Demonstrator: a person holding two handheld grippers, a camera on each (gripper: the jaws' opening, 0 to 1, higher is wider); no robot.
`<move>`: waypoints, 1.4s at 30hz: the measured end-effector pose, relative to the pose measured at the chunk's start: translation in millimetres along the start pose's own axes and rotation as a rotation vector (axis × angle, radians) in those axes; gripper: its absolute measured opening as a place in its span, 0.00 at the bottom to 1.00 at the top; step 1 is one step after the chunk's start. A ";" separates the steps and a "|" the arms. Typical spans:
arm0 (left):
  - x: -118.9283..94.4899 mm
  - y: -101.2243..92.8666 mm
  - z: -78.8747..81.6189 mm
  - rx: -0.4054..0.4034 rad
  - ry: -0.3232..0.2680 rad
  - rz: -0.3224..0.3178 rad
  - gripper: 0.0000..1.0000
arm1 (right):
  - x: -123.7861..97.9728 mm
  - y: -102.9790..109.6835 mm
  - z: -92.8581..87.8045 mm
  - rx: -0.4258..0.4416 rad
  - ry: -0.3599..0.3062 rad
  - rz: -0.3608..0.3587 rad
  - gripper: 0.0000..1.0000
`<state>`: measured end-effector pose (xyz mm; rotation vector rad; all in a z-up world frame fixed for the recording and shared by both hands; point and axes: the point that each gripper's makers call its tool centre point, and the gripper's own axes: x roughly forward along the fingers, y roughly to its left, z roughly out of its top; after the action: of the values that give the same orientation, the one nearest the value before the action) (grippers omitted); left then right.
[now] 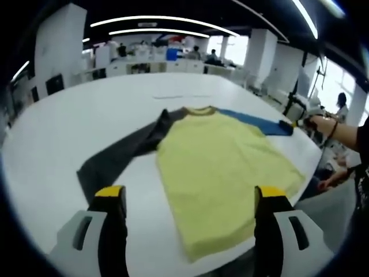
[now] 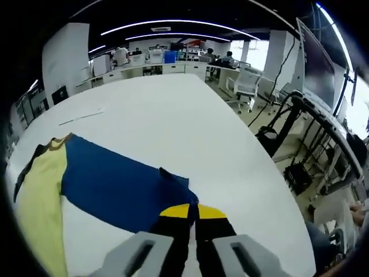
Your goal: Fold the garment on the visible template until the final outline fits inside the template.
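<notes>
Cloth is what we are dealing with, and we judge the shirt (image 1: pixel 216 167) light, limp and quick to slide on the smooth white table (image 1: pixel 86 115), so it will sag from any single pinch and drag the rest along. We would take it at an edge or corner, a cuff or the hem, not in the middle of the body.

Starting at our left tongs (image 1: pixel 190 199), the jaws stand wide apart and hold nothing. Ahead of the left jaw lies the dark grey sleeve (image 1: pixel 115 158), stretched out flat, its cuff just in front of that jaw tip. Between and beyond the two jaws spreads the pale yellow body, smooth and unfolded, with its hem nearest us and an olive collar (image 1: pixel 200 109) at the far end. Past the collar, toward the right jaw's side, the blue sleeve (image 1: pixel 253 122) runs outward.

In the right gripper view, the right tongs (image 2: pixel 193 212) have their jaws pressed together at the blue sleeve's cuff, and we judge that they grip it, though the pinch itself is hidden beneath the tips. The sleeve lies flat ahead and to the left of them, joining the yellow body farther left.

We cannot make out a template outline on the table.
</notes>
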<state>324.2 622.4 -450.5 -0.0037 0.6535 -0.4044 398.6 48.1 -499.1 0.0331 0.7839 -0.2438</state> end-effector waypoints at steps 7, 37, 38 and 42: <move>-0.9 -1.8 -2.1 0.002 0.004 -0.003 0.87 | -2.1 -16.4 -14.6 0.115 0.012 -0.042 0.00; 2.1 -4.6 -4.4 -0.006 0.006 -0.021 0.84 | -0.9 -27.4 -34.6 0.218 0.108 -0.051 0.22; 2.0 -4.4 -4.2 -0.004 0.006 -0.021 0.84 | 1.2 -26.1 -35.0 0.221 0.116 -0.045 0.22; 0.6 -2.0 -4.2 -0.002 0.007 -0.014 0.84 | 4.9 -24.7 -37.0 0.214 0.149 -0.048 0.21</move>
<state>321.5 620.8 -453.9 -0.0088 0.6612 -0.4172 370.6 27.6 -527.3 0.2366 0.9046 -0.3731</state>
